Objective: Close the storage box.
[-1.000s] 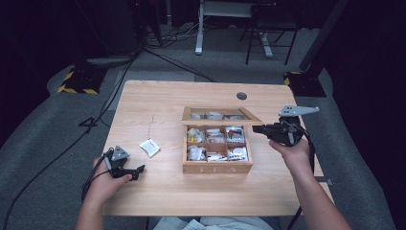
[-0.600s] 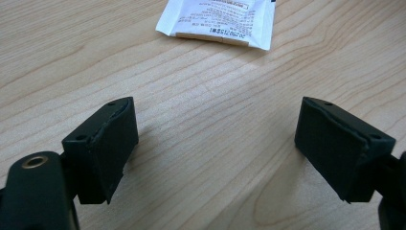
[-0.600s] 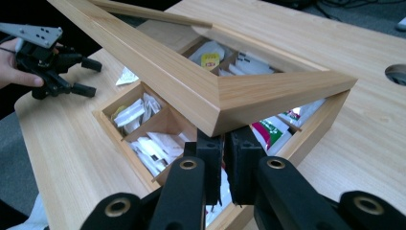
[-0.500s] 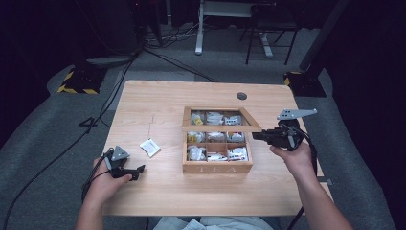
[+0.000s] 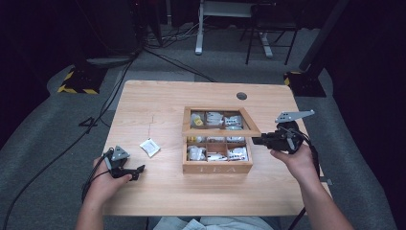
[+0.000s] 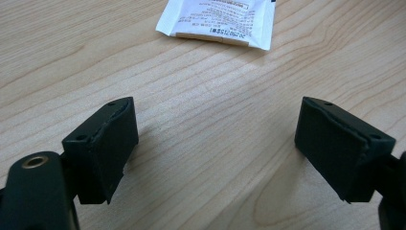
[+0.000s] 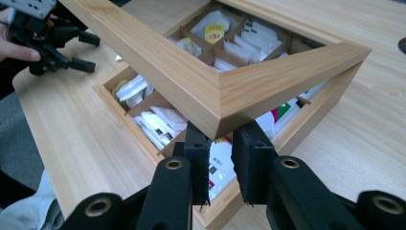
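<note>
A wooden tea box [image 5: 218, 167] with sachets in its compartments stands mid-table. Its framed lid [image 5: 220, 132] hangs half raised, tilted over the box. My right gripper [image 5: 257, 140] is at the lid's right front corner. In the right gripper view the lid [image 7: 191, 76] has its corner tip just over the narrow gap of my right gripper [image 7: 220, 158]. Those jaws have just been opening, and the pads do not look pressed on the wood. My left gripper [image 5: 136, 171] rests open at the front left, with bare table between the jaws of the left gripper [image 6: 215, 148]. A white sachet [image 5: 150, 147] lies beyond it, seen close as the sachet [image 6: 218, 21].
The box's right wall [image 7: 311, 115] lies under the lid corner. A round cable hole [image 5: 242, 96] sits in the table's far right. The other hand's gripper [image 7: 88, 52] shows far off at the table's near left. Dark floor, cables and chair legs surround the table.
The lid has swung down from a steep tilt at the back to a low tilt over the box. The right hand stays by its corner. The left hand has not moved.
</note>
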{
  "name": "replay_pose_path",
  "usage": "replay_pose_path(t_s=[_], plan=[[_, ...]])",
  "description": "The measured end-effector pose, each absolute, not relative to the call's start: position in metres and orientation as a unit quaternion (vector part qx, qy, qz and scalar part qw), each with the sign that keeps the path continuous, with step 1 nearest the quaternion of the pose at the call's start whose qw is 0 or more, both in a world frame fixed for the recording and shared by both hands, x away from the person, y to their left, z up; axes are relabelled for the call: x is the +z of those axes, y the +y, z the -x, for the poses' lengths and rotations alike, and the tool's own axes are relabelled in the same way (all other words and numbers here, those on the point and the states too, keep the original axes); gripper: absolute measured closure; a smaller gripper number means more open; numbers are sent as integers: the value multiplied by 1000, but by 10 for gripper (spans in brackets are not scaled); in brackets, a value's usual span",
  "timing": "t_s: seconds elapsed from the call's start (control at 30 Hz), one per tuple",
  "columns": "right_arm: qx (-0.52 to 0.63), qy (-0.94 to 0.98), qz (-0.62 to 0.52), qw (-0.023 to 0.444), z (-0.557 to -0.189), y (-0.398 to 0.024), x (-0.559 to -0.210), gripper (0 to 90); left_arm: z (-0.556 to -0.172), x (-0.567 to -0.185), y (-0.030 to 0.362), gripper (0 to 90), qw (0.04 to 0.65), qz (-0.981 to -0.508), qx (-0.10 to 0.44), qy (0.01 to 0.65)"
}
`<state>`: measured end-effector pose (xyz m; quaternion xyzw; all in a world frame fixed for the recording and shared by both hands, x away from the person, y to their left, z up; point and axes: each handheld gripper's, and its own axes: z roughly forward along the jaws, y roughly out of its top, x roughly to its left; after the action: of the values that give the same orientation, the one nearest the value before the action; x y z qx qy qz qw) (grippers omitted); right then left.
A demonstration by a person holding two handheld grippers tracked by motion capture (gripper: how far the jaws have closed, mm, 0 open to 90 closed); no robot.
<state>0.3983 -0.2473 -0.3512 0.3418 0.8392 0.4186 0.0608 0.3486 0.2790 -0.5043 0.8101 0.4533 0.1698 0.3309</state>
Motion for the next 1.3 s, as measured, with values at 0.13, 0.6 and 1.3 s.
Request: replay_pose_path(t_s=[0.13, 0.6, 1.3], plan=[[408, 846, -337, 61, -397, -246, -352, 758, -349, -504, 279, 156, 331, -810, 170, 453], [390, 857, -331, 58, -391, -248, -357, 751, -349, -504, 277, 156, 331, -811, 171, 452], [347, 880, -320, 53, -387, -242, -365, 746, -349, -504, 277, 156, 331, -811, 171, 451]])
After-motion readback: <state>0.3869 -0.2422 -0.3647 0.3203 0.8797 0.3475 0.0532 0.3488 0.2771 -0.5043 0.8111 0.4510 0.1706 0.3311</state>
